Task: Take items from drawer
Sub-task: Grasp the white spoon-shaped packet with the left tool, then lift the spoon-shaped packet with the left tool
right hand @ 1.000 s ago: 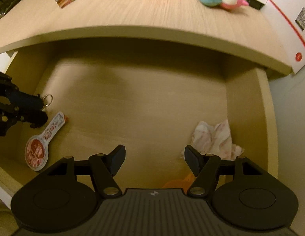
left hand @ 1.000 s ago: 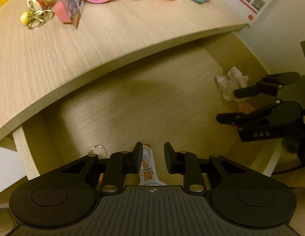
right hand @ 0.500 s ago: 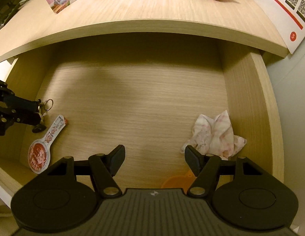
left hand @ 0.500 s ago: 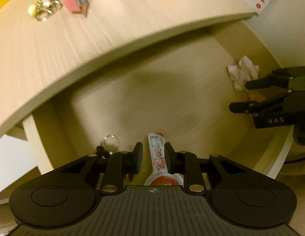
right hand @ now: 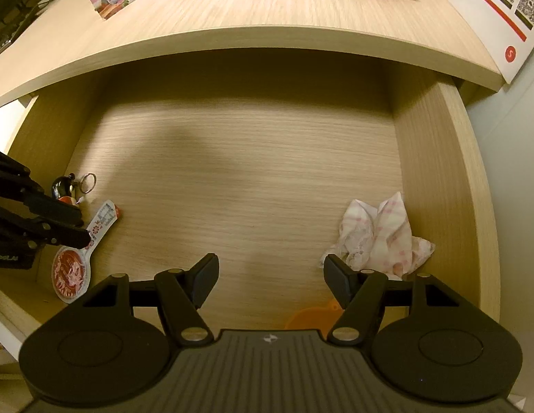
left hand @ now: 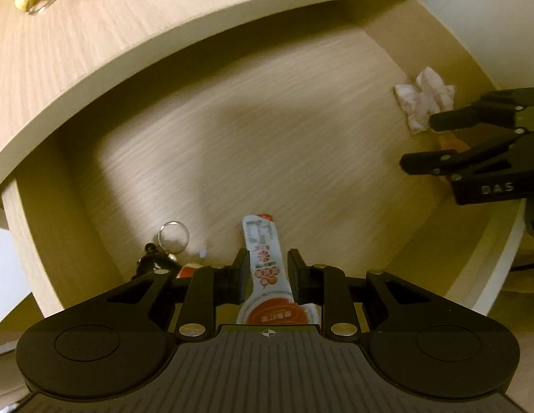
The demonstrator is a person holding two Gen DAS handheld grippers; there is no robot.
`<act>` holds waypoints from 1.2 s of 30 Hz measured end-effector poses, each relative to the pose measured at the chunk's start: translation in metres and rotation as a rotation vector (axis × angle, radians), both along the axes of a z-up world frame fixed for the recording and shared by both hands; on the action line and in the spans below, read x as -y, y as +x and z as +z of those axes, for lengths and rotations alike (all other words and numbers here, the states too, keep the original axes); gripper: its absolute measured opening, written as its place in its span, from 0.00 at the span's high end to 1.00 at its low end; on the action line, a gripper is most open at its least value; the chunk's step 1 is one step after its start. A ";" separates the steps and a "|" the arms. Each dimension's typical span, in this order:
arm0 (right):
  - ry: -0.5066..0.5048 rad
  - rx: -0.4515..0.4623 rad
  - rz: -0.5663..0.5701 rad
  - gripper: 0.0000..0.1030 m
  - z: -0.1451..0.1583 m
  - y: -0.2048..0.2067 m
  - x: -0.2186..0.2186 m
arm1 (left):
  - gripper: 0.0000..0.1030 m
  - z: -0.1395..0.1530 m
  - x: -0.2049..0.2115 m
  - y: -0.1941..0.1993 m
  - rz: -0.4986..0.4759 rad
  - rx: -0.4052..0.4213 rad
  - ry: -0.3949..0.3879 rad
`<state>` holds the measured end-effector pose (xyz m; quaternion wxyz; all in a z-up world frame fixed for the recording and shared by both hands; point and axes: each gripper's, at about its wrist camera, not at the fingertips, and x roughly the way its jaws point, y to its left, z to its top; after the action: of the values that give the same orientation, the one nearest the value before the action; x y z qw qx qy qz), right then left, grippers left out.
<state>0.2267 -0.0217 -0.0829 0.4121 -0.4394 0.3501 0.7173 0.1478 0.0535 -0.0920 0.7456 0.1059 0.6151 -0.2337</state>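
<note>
The flat paddle-shaped packet lies on the floor of the open drawer, in its near left corner, with the narrow printed neck pointing inward and the round red end toward the drawer front. A black keychain figure with a metal ring lies just beside it, nearer the left wall. A crumpled pink-and-white cloth sits near the right wall, and an orange item lies at the near edge, partly hidden by the right tool body.

Step in hand, as judged: pickup of the packet by the left tongs. The two jaws stand on either side of the packet's neck, narrowly parted. A thin gap shows on each side, so the pads do not appear to press on it yet. Whether the fingertips touch the drawer floor cannot be told.

Next move, as judged: close the jaws on the neck, then lift straight up to clear the drawer wall and the overhanging table edge. The packet is thin and lies flat, so the fingertips need to reach the floor before closing, or the pads may slip over it.

The right tongs hover wide open above the near right part of the drawer, holding nothing. One fingertip sits just beside the cloth in the right wrist view; contact cannot be confirmed.

Several toys already lie on the table.
</note>
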 end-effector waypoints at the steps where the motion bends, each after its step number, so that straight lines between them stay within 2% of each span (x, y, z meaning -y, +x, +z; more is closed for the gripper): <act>1: -0.001 0.000 -0.001 0.34 0.000 0.000 0.000 | 0.75 -0.003 0.000 0.001 0.003 -0.004 0.007; 12: 0.008 -0.008 -0.010 0.32 0.000 -0.001 0.003 | 0.73 -0.023 0.012 0.010 0.015 -0.042 0.030; 18: 0.017 -0.004 -0.009 0.31 0.002 -0.003 0.006 | 0.74 -0.023 0.019 0.012 0.005 -0.025 0.023; 22: 0.083 0.038 0.024 0.31 0.011 -0.005 0.014 | 0.75 -0.016 0.014 0.008 0.001 -0.003 -0.038; 26: 0.150 0.104 0.080 0.31 0.022 -0.006 0.022 | 0.75 -0.002 -0.002 0.007 0.067 0.033 -0.144; 32: 0.160 0.085 0.128 0.30 0.029 -0.006 0.009 | 0.76 0.025 -0.026 0.001 0.166 0.086 -0.199; 36: 0.152 0.044 0.196 0.30 0.028 -0.025 -0.002 | 0.78 0.038 -0.033 -0.007 0.222 0.105 -0.233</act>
<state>0.2020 -0.0199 -0.0549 0.3797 -0.4544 0.2409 0.7689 0.1411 0.0867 -0.0543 0.8051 -0.0379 0.5521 -0.2137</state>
